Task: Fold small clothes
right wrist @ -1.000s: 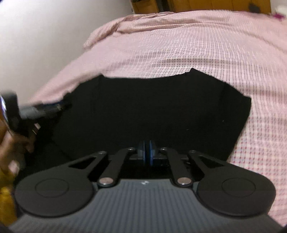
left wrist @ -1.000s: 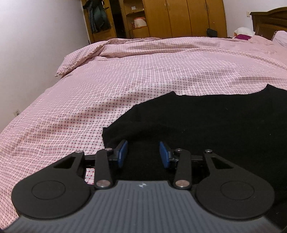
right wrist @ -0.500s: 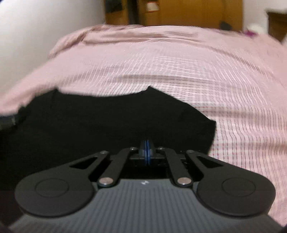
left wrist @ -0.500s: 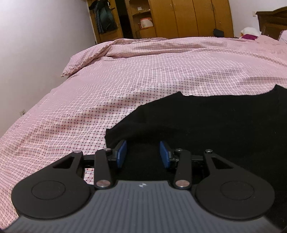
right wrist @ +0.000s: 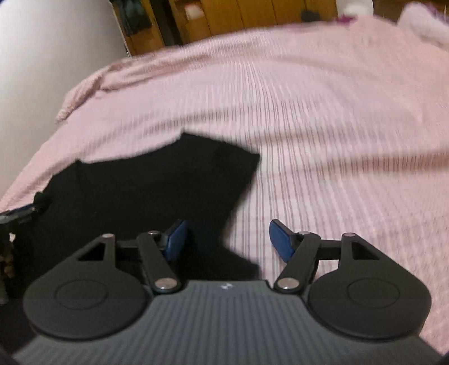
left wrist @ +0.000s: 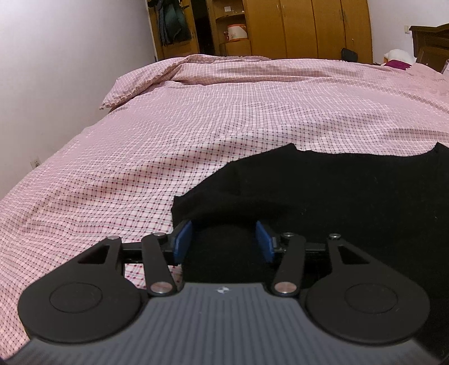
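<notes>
- My left gripper (left wrist: 223, 241): blue pads spread apart, nothing clamped. A hump of the black garment (left wrist: 322, 191) sits between them; can't tell if the pads touch it.
- My right gripper (right wrist: 226, 238): jaws wide, released. Left pad is over the black cloth, right pad over bare bedcover; the garment's right edge runs between them.
- Garment lies flat on the near part of the bed (left wrist: 224, 118), spread left to right between the two grippers. In the right wrist view it fills the left half of the near field, with a squared corner at its far right.
- Left gripper shows at the far left edge of the right wrist view, at the garment's left side (blurred, no detail).
- Surroundings: white wall (left wrist: 56, 70) on the left, wooden wardrobe (left wrist: 308, 28) at the far end with dark clothes hanging (left wrist: 171, 22) beside it, dark wooden headboard (left wrist: 429, 42) far right with a white and a magenta item near it.
- Nothing lies on top of the garment.
- Materials: garment is matte black, soft, knit-like, with an irregular far edge. Bedcover is pink with a fine check, lightly rumpled, bunched into a fold at far left.
- Right wrist view is motion-blurred, so the check reads as streaks.
</notes>
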Action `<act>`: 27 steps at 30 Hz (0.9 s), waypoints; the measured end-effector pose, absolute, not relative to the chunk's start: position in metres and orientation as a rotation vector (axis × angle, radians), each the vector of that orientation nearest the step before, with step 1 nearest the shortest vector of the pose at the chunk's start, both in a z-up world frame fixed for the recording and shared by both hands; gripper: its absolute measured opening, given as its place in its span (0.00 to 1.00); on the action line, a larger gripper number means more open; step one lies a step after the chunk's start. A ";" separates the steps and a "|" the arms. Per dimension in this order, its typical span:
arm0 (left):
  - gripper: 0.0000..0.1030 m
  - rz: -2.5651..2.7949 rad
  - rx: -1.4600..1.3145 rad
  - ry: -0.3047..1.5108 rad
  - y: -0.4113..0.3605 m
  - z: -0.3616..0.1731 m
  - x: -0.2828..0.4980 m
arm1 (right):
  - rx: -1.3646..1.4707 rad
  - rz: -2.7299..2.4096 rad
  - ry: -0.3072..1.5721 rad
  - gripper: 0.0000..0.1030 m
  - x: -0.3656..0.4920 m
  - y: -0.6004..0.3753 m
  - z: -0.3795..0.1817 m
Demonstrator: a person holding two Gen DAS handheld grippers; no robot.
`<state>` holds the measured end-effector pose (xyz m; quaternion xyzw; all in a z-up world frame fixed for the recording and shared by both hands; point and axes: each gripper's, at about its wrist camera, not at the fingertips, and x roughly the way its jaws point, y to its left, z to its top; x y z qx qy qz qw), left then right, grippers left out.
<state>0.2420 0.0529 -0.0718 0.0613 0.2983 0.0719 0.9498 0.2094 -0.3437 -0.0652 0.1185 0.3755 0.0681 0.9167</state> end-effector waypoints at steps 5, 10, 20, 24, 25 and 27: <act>0.58 0.160 0.150 0.587 0.051 -0.071 0.237 | 0.177 0.225 0.682 0.13 0.190 -0.330 -0.058; 0.71 0.192 0.091 0.597 0.062 -0.077 0.243 | 0.021 0.169 0.628 0.13 0.199 -0.314 -0.056; 0.77 0.149 0.047 0.648 0.070 -0.054 0.226 | 0.152 0.025 0.628 0.55 0.190 -0.330 -0.077; 0.77 0.126 0.076 0.672 0.066 -0.033 0.197 | 0.177 0.053 0.582 0.55 0.160 -0.328 -0.057; 0.77 0.126 0.099 0.684 0.064 -0.028 0.188 | 0.179 0.063 0.573 0.55 0.153 -0.325 -0.051; 0.78 0.130 0.128 0.702 0.061 -0.021 0.170 | 0.169 0.080 0.547 0.55 0.139 -0.316 -0.040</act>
